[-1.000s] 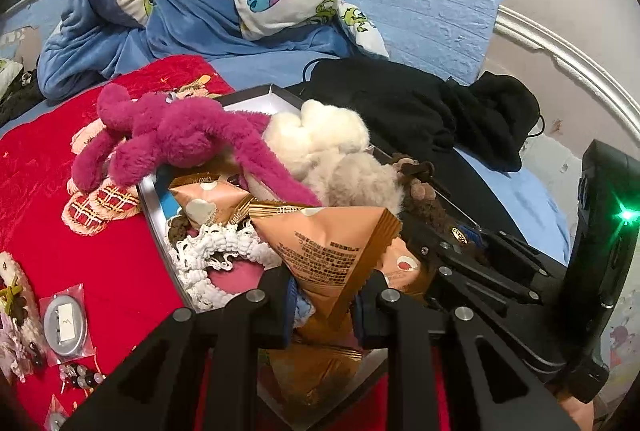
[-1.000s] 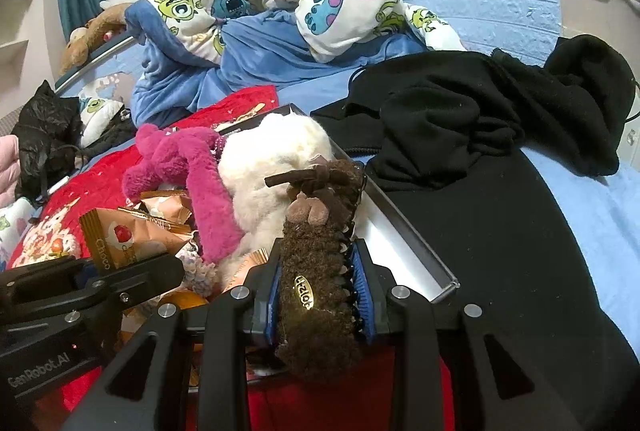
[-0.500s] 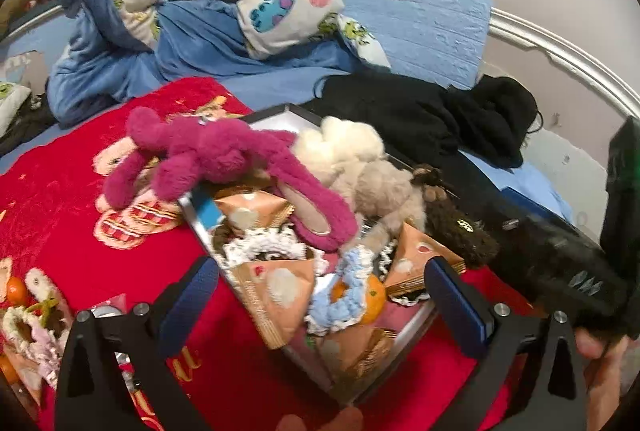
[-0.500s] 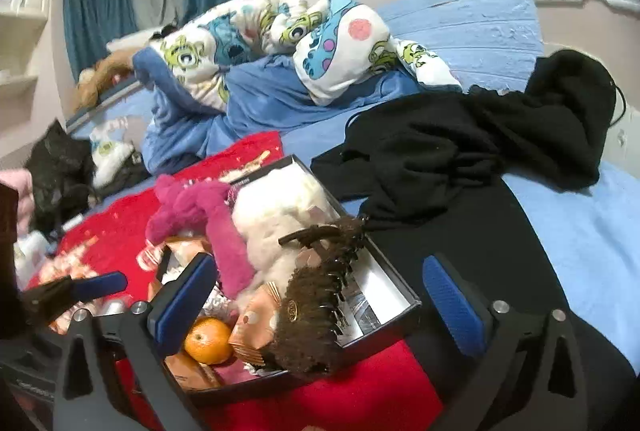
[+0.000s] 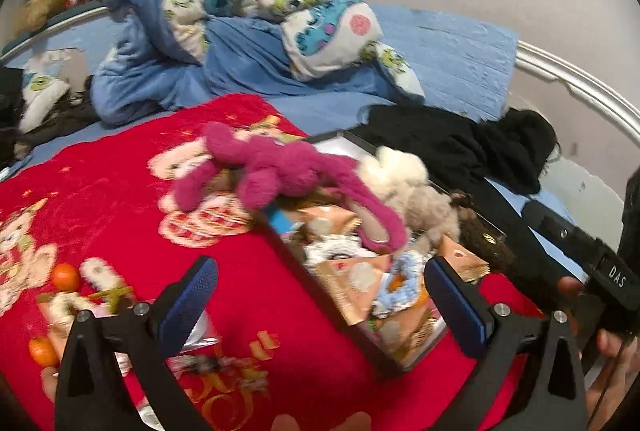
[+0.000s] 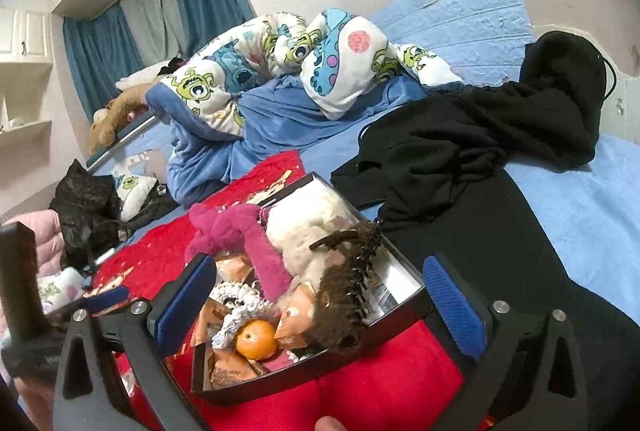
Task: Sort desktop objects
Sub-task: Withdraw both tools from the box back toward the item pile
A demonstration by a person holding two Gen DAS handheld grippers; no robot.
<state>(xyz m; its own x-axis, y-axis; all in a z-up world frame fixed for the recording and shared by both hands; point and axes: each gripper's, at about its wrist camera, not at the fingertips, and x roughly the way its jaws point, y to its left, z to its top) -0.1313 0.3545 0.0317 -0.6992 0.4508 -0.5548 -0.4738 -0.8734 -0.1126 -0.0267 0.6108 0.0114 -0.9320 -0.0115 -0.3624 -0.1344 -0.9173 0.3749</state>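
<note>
A black tray (image 6: 320,365) sits on a red blanket (image 5: 120,191), piled with a magenta plush (image 5: 280,167), a cream plush (image 5: 404,183), orange snack packets (image 5: 352,283), a brown furry hair claw (image 6: 340,295) and a mandarin (image 6: 256,337). The tray also shows in the left wrist view (image 5: 356,335). My left gripper (image 5: 320,299) is open and empty, held back above the tray's near corner. My right gripper (image 6: 316,291) is open and empty, above the tray's near edge.
Two mandarins (image 5: 66,276) and small packets (image 5: 200,347) lie on the red blanket left of the tray. Black clothing (image 6: 480,135) lies right of the tray. A cartoon-print quilt (image 6: 280,63) is bunched at the back. A black bag (image 6: 86,207) sits far left.
Both grippers opened: the left let go of an orange snack packet, the right let go of the brown hair claw. Both items now lie in the tray, and both grippers pulled back.
</note>
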